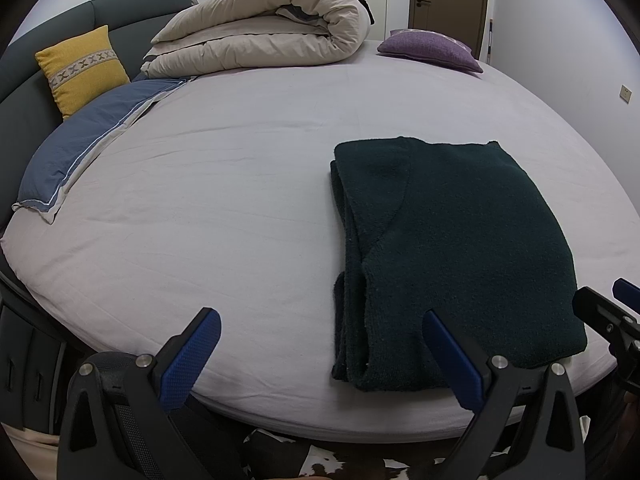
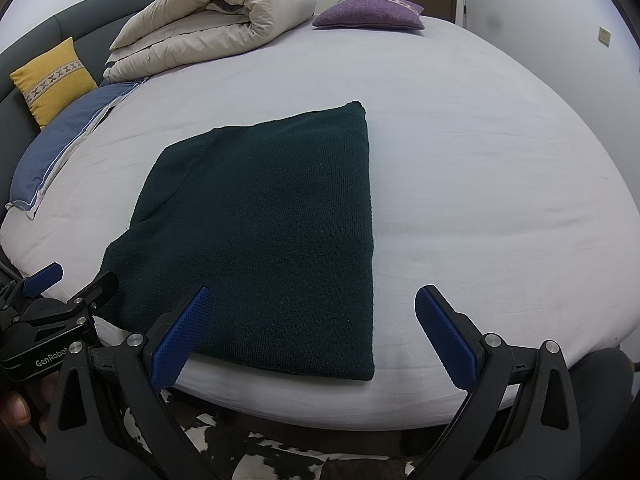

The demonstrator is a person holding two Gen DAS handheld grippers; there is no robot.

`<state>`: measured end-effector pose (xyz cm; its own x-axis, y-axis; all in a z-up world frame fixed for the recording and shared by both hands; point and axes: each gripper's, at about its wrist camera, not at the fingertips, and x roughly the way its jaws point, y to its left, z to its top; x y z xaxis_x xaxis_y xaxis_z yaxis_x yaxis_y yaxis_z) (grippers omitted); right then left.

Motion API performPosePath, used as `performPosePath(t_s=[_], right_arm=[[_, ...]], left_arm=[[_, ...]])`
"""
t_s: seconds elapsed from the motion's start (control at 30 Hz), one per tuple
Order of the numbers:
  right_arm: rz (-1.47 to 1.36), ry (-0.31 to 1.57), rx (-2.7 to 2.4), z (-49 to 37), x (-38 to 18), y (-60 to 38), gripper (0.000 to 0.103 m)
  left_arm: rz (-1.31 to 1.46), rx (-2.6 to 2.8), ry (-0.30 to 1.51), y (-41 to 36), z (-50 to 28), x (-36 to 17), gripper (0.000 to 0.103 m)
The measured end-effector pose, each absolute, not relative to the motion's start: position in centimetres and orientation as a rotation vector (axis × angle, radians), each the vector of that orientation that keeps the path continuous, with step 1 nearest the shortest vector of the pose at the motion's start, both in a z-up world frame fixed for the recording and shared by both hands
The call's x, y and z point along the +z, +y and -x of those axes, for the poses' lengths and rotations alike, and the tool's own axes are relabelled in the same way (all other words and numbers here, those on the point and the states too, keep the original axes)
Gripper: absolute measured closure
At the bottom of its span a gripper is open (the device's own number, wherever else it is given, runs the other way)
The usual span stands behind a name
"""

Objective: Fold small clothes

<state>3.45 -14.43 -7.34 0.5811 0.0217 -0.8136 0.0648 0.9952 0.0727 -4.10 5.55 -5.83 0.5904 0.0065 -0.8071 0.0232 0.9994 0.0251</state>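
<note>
Both tongs hang just off the near edge of the bed with their blue-padded fingers spread wide apart and nothing between them. The left tongs (image 1: 320, 354) sit left of the garment's near left corner; the right tongs (image 2: 312, 334) straddle its near right corner from above, and neither visibly touches the cloth. In the right wrist view the left tongs (image 2: 70, 282) show at the lower left, just beside the garment's near left corner.

A dark green, thick knitted garment (image 2: 264, 240) lies folded into a tidy rectangle on the bed's pale lilac sheet (image 2: 480, 184), close to the near edge. Its top face is flat and smooth, its right edge is straight. In the left wrist view, the garment (image 1: 452, 248) shows stacked folded layers along its left side, with one curved seam running across the top face.

At the far edge of the bed rests a rolled beige duvet (image 1: 272, 24). A purple square cushion (image 1: 430, 49) lies at the far right corner. Along the left edge lie a blue pillow with a white piped border (image 1: 84, 148) and a yellow cushion with a patterned band (image 1: 82, 70), which leans on a dark grey-green padded headboard (image 1: 132, 8).
</note>
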Motion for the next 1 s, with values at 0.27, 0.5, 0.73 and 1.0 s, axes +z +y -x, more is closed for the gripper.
performPosePath(t_s=[0.27, 0.5, 0.73, 1.0], right_arm=[[-0.098, 0.952, -0.024, -3.50, -7.36, -14.42, 0.000], [-0.098, 0.951, -0.024, -3.51, -7.36, -14.51, 0.000], [-0.099, 0.951, -0.025, -3.50, -7.34, -14.55, 0.000], [-0.098, 0.951, -0.024, -3.53, -7.34, -14.57, 0.000]], left_arm=[[-0.036, -0.009, 0.939, 5.53, 4.09, -5.84, 0.000], [-0.035, -0.010, 0.939, 5.54, 4.13, -5.85, 0.000], [-0.036, -0.014, 0.939, 5.49, 3.89, -5.83, 0.000], [-0.037, -0.016, 0.940, 5.31, 3.90, -5.78, 0.000]])
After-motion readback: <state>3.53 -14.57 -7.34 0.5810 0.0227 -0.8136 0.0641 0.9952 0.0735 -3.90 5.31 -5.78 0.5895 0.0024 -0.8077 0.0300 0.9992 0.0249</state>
